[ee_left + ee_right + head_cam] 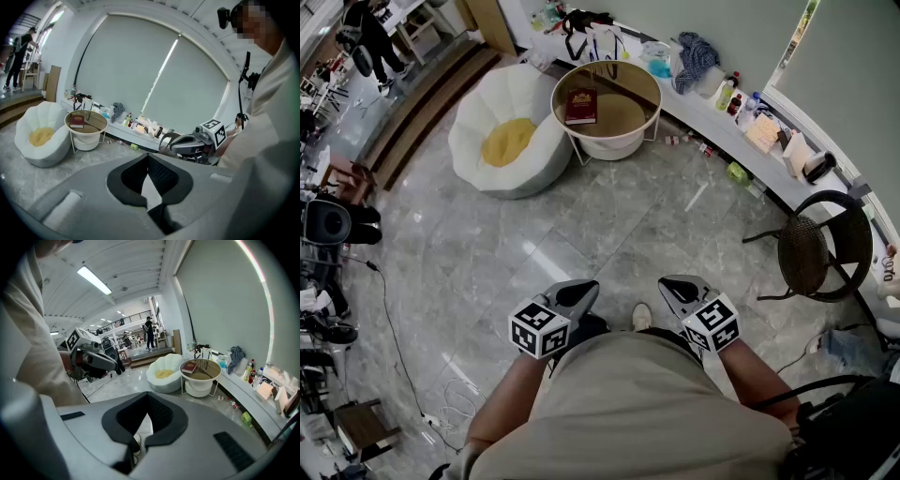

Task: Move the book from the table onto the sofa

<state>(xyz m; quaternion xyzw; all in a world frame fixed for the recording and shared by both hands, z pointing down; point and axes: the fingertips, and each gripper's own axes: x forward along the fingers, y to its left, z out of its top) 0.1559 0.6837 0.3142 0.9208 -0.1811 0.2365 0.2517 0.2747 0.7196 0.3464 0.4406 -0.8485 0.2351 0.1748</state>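
A dark red book lies on the left part of a round glass-topped side table far across the floor; it also shows as the book and the book in the two gripper views. A white shell-shaped sofa with a yellow cushion stands just left of the table. My left gripper and right gripper are held close to my body, both shut and empty, far from the book.
A long white ledge with bottles, cloths and clutter runs along the curved wall at right. A black wicker chair stands at right. Cables and equipment line the left; people stand by steps at far left.
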